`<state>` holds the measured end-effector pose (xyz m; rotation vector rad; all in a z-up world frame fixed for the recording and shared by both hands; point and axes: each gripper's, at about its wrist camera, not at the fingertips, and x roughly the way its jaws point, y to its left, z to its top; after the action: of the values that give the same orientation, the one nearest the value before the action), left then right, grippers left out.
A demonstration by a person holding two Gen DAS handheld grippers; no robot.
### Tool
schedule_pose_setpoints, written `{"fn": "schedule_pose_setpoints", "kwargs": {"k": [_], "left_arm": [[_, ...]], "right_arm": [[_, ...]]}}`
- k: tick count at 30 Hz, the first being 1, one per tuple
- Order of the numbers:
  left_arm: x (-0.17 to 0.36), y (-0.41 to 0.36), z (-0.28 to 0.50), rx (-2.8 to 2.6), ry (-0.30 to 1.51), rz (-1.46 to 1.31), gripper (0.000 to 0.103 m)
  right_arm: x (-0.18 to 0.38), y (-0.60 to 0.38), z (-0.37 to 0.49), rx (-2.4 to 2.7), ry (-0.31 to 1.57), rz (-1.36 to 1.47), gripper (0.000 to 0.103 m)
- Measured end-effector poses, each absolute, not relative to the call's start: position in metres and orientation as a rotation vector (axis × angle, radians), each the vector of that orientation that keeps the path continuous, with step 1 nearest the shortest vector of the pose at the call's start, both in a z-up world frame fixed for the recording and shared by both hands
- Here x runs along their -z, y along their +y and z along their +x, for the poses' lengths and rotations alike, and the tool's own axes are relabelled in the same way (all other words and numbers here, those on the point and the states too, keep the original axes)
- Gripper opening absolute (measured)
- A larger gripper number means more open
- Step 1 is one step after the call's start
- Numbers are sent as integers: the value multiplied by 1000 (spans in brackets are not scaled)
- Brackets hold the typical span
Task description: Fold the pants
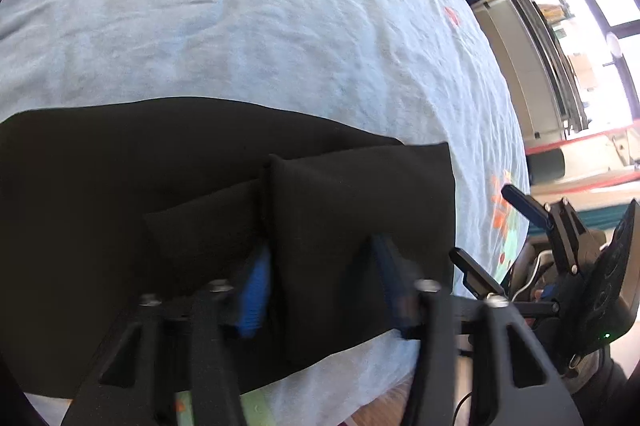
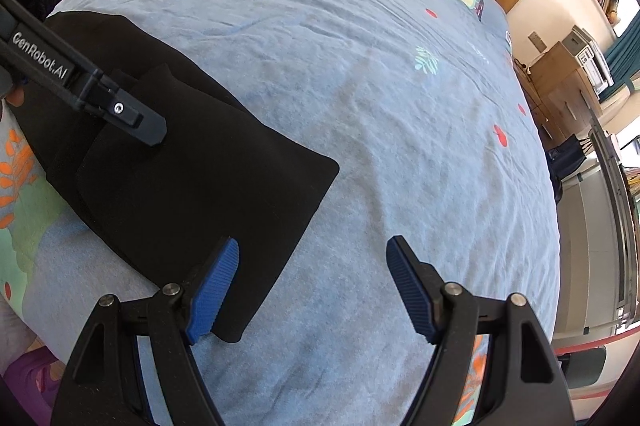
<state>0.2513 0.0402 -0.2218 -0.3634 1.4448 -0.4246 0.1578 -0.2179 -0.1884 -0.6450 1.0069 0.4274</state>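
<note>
Pants [image 2: 192,162] matte black, folded into a smooth rectangle on my wrinkled blue bedsheet [image 2: 380,106], left gripper [image 1: 320,278] spread over bunched fabric, right gripper [image 2: 312,286] released, ribbed blue pads [image 2: 212,290].

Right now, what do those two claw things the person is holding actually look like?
Each is a matte black plastic frame with triangular cut-outs and silver screws, ending in two ribbed blue rubber finger pads. The left gripper carries white "GenRobot.AI" lettering along its side. The right gripper has a white cable and a small green light.

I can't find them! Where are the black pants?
The black pants lie on the blue bedspread, left in the right wrist view, under the left gripper.
</note>
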Motion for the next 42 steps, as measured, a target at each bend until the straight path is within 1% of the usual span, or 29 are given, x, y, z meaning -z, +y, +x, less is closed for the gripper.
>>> {"fn": "schedule_pose_setpoints", "kwargs": {"k": [1,5,14,17,26,29,30,31,34,37,39,41,42], "left_arm": [[220,40,252,431,1443,-361,17],[212,41,253,463,1436,-408,11],[161,71,244,485,1334,-440,10],[156,86,238,469,1325,-451,10],[192,101,222,373,1383,-497,10],[195,110,215,327,1388,-483,10],[196,113,214,304,1394,-469,9],[198,118,213,286,1402,-469,5],[199,129,210,245,1414,-454,5],[184,124,208,262,1392,-416,5],[175,112,207,306,1381,-412,9],[173,101,209,338,1373,-389,21],[173,94,210,344,1373,-369,22]], "right_arm": [[188,-218,158,-426,1008,-643,103],[185,-219,158,-419,1005,-637,103],[168,-217,155,-413,969,-627,103],[162,-211,156,-422,955,-620,103],[163,-195,160,-441,958,-612,103],[163,-194,158,-455,959,-629,103],[163,-192,158,-460,962,-636,103],[164,-192,158,-463,965,-637,103],[167,-187,159,-472,969,-646,103],[169,-181,161,-470,966,-658,103],[168,-180,161,-469,960,-651,103],[169,-179,161,-457,957,-663,103],[170,-179,161,-453,955,-675,103]]}}
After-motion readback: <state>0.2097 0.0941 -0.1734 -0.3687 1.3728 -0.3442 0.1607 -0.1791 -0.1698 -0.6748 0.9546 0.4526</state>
